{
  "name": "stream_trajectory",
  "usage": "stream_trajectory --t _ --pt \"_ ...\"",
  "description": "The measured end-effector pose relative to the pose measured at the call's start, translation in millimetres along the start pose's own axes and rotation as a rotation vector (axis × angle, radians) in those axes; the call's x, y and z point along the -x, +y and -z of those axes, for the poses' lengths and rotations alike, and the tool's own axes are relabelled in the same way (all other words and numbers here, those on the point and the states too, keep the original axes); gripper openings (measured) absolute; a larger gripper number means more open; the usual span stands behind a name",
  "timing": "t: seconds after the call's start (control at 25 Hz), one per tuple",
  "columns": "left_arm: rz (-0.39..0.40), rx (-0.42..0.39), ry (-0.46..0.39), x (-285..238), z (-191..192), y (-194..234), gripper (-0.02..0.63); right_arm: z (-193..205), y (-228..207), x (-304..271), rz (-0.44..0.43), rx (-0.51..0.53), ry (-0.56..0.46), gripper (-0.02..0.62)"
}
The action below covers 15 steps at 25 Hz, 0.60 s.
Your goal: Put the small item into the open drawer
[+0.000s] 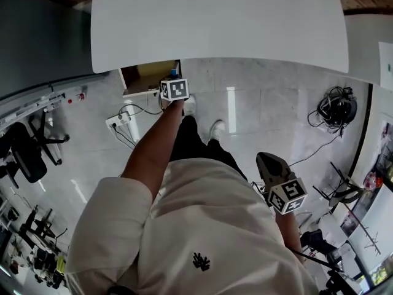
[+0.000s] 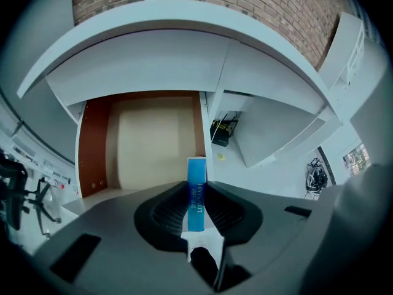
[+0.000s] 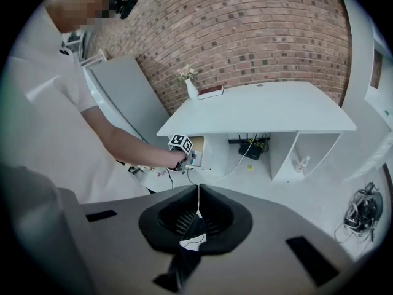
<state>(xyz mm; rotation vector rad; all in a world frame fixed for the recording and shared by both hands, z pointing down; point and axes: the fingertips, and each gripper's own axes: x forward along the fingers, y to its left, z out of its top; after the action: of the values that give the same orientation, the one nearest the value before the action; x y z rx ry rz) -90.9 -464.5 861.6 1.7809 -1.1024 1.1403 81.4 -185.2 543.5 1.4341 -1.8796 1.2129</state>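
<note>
In the head view the white desk top (image 1: 215,23) covers the far part of the open drawer (image 1: 146,77), and in the left gripper view the jaws of the left gripper (image 2: 196,209) hide the near end of the blue box (image 2: 196,183), its print too blurred to read.

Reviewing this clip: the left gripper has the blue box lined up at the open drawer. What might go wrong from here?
1. The blue box in the left gripper lines up close to a side wall of the drawer; released there, it may clip the wall and drop to the floor.
2. The box sticks out past the gripper, so it could tip or slip on the way in.
</note>
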Motion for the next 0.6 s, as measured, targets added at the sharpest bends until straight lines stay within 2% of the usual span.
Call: stream_trajectory --t 0.2,0.4,0.6 --pt "0.001 0.019 0.017 -14 -3 -4 0.091 6 -8 -2 0.006 -0.028 0.017 0.031" --pt "0.046 0.039 0.047 -19 0 -14 0.091 5 -6 -3 0.004 -0.032 0.018 0.031" --pt "0.06 -0.031 0.05 -25 1 -17 0.109 10 -6 -7 -0.002 -0.029 0.027 0.031"
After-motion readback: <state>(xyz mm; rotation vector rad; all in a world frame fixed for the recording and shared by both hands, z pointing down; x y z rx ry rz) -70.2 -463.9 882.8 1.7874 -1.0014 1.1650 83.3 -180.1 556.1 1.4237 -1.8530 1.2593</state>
